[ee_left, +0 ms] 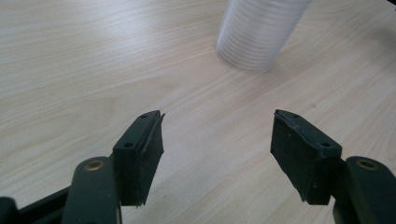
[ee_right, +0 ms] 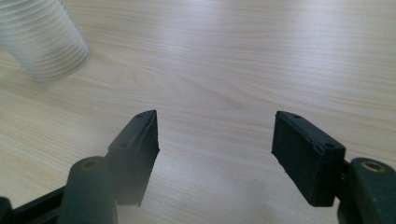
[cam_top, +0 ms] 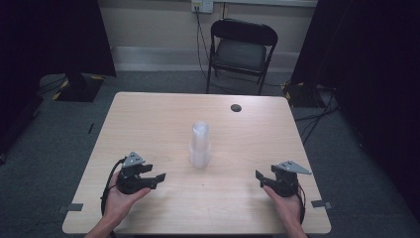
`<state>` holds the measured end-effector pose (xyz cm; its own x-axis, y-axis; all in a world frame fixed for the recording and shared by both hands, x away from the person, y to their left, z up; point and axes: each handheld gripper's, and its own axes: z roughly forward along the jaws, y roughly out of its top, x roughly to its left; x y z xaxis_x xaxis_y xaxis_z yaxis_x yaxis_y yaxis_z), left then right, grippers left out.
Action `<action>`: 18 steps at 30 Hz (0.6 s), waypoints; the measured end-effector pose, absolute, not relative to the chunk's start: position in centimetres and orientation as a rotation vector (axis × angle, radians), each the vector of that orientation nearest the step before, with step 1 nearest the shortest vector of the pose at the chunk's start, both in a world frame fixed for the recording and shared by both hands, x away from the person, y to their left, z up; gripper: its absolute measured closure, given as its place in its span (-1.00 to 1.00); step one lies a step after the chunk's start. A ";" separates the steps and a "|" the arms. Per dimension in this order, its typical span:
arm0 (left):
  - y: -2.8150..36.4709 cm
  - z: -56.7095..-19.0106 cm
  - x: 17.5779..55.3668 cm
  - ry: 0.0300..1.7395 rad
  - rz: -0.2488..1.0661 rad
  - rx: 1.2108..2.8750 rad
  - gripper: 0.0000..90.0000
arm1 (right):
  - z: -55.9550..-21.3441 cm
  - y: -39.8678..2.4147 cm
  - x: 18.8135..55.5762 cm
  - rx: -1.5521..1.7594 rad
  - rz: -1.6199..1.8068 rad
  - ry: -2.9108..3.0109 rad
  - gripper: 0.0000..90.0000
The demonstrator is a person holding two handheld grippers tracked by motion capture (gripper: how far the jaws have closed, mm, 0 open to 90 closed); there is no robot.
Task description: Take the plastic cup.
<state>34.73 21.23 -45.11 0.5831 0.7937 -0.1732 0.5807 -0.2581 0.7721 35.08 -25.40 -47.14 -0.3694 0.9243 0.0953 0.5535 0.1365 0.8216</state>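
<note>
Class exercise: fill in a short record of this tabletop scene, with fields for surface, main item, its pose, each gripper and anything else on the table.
surface: light wooden table
main item: stack of clear plastic cups
pose: upright, near the table's middle, touched by nothing
left gripper: open, empty, apart from the stack
right gripper: open, empty, apart from the stack
other: small dark round spot near the far edge

A square, light wood-grain table [cam_top: 148, 119] stands on grey carpet, its pale top largely bare. A stack of clear ribbed plastic cups [cam_top: 200, 144] stands upright near the centre, resting directly on the wood. A small dark round spot [cam_top: 236, 107] sits toward the far edge, to the right of the stack and well apart from it; what it is cannot be told.
</note>
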 end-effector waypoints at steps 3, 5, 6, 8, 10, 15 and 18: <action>21.1 -45.0 34.7 1.085 0.333 1.970 -0.29 | -47.1 -25.4 35.2 1.431 1.135 1.989 -0.31; 20.8 -44.8 34.7 1.074 0.336 1.966 -0.30 | -46.9 -25.3 35.1 1.418 1.137 1.987 -0.31; 20.6 -44.6 34.7 1.080 0.312 1.949 -0.30 | -46.9 -25.2 35.1 1.404 1.138 1.992 -0.31; 20.3 -44.3 34.5 1.078 0.325 1.935 -0.30 | -46.9 -24.9 35.0 1.407 1.164 2.010 -0.31; 19.7 -43.7 34.1 1.038 0.378 1.937 -0.27 | -46.9 -24.7 34.9 1.397 1.172 2.037 -0.30; 18.6 -42.8 33.7 0.977 0.385 1.951 -0.27 | -47.0 -24.6 34.6 1.414 1.214 2.056 -0.24; 18.3 -42.3 34.2 0.962 0.351 1.934 -0.27 | -46.5 -24.4 34.3 1.397 1.217 2.055 -0.24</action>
